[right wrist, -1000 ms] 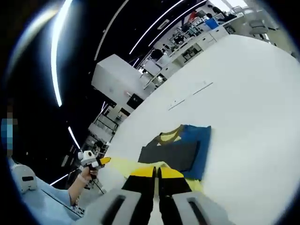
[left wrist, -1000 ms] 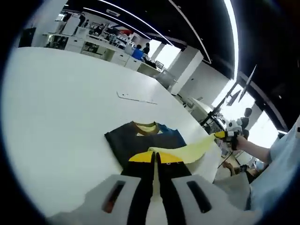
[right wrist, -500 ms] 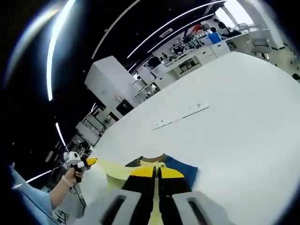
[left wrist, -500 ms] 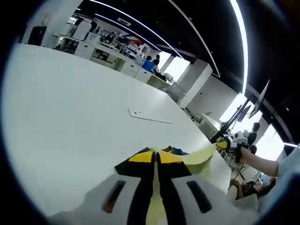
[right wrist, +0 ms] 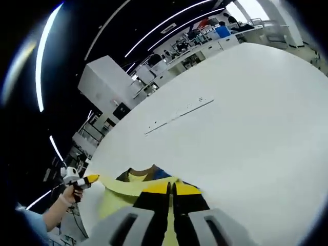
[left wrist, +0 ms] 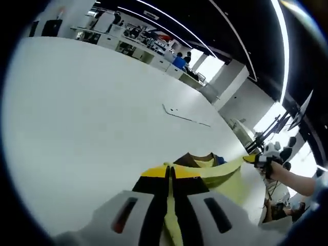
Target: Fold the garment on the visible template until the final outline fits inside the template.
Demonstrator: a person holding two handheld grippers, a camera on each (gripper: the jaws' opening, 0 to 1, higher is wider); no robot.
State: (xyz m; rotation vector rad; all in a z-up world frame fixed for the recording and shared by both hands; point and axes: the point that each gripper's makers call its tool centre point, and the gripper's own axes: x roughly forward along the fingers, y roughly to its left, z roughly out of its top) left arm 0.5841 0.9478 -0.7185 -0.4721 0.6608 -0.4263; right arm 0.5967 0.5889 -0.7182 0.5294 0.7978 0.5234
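The garment lies on the white table, its pale yellow side up, with a brown collar and a strip of blue showing at its far end. My left gripper is shut on the yellow edge, which stretches taut to my right gripper, held in a hand at the right. In the right gripper view the same yellow edge runs from my right gripper, shut on it, to my left gripper at the left. A thin template outline lies on the table beyond the garment.
The white table spreads wide to the left and far side. A person's hand and sleeve are at the right table edge. Desks and people stand in the office background.
Both grippers have carried the yellow edge forward over the garment. The dark and blue panel seen before is now almost covered, leaving the collar and a blue strip.
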